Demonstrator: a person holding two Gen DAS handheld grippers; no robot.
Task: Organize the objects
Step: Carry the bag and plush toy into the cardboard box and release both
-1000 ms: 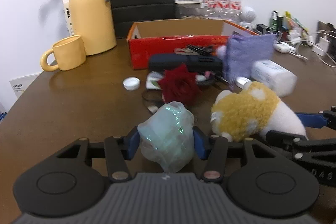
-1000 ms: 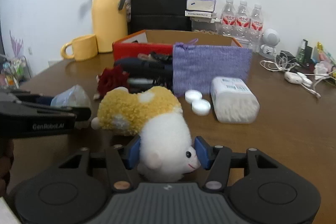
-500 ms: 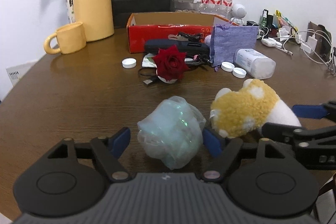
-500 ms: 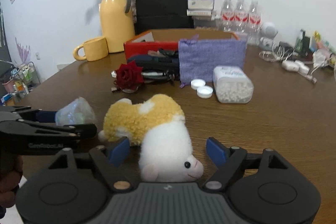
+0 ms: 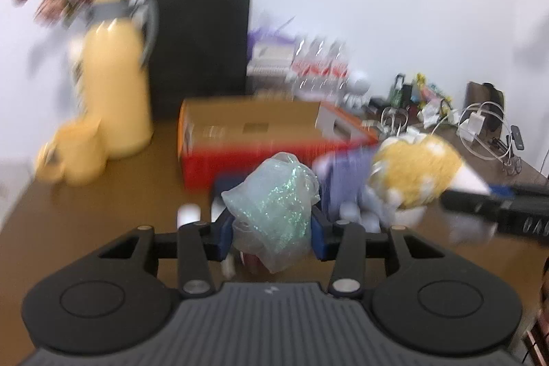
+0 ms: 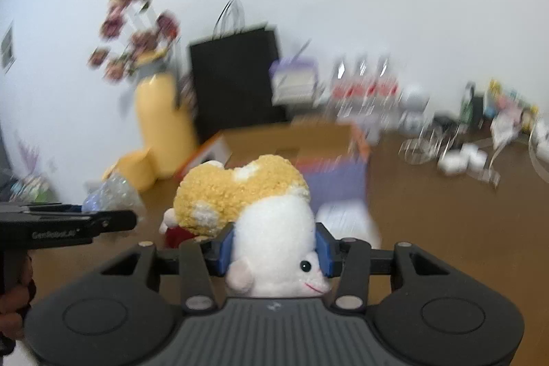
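My left gripper is shut on a crumpled, glittery pale-green plastic bag and holds it above the brown table. My right gripper is shut on a yellow-and-white plush toy, gripped at its white head, also lifted. The plush toy and the right gripper show at the right of the left wrist view. The bag and the left gripper show at the left of the right wrist view. An open red cardboard box stands ahead of both; it shows in the right wrist view too. Both views are blurred.
A yellow jug with flowers and a yellow mug stand at the back left. A black paper bag, water bottles and cables line the back. A purple pouch and white caps lie before the box.
Both grippers were open half a second ago; they have closed on the bag and the plush toy and lifted them up and forward toward the red box.
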